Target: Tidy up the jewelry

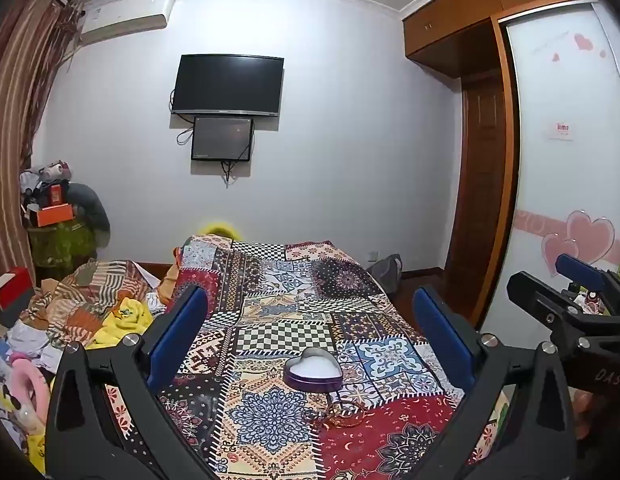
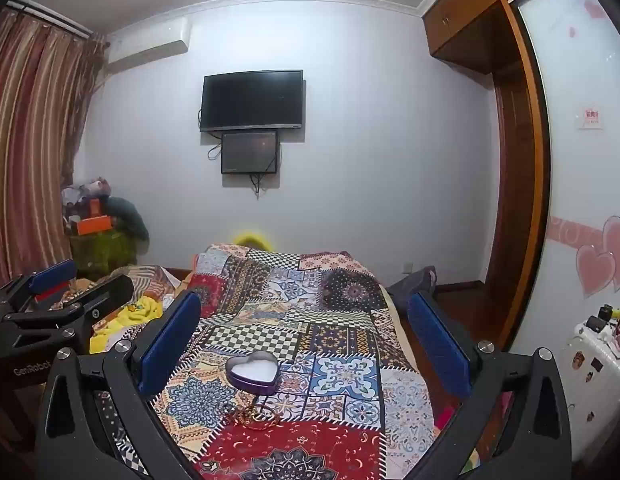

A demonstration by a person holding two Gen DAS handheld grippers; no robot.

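A purple heart-shaped tin [image 1: 313, 370] with a white lining sits open on the patchwork bed cover [image 1: 269, 320]; it also shows in the right wrist view [image 2: 252, 372]. A small pile of gold bangles and chain [image 1: 342, 416] lies just in front of it, also seen in the right wrist view [image 2: 255, 414]. My left gripper [image 1: 310, 336] is open and empty, held above the bed, short of the tin. My right gripper [image 2: 305, 336] is open and empty, at a similar height. Each gripper shows at the edge of the other's view.
A heap of clothes [image 1: 89, 312] lies left of the bed. A white fridge-like cabinet with stickers [image 2: 590, 380] stands at the right. A wardrobe [image 1: 570, 160] lines the right wall. A TV [image 1: 227, 84] hangs on the far wall.
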